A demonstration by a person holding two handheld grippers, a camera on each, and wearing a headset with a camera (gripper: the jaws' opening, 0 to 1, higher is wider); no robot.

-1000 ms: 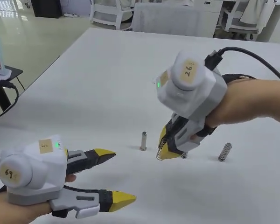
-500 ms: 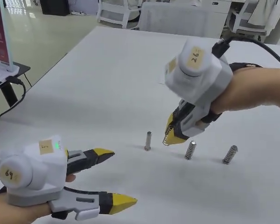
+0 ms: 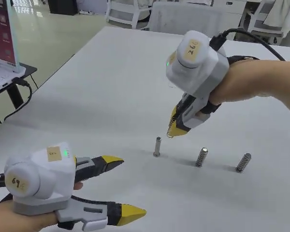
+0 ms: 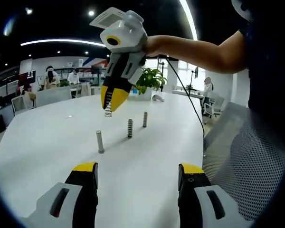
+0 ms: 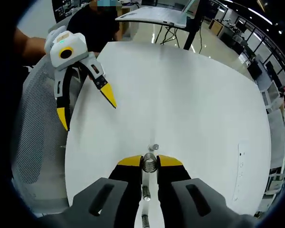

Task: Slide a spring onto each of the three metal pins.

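We find the middle pin (image 3: 201, 157) and the end pin (image 3: 243, 163) on the desk (image 3: 111, 87) each carrying a spring. The third pin (image 3: 157, 147) stands bare. The right tool (image 3: 176, 129) pinches the last spring (image 3: 170, 129) just above it. The left tool (image 3: 131, 185) hangs spread, well apart. We judge one fitting outstanding.

white table (image 3: 111, 72), bare pin (image 3: 157, 146), two spring-covered pins (image 3: 200, 157)

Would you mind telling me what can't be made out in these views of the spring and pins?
Head view: the spring has its upper end hidden between the yellow tips of the right gripper.
Right gripper view: the sprung pins are mostly hidden behind that gripper's own jaws.
Right gripper view: the bare pin is seen end-on and too small to judge alignment with the spring.
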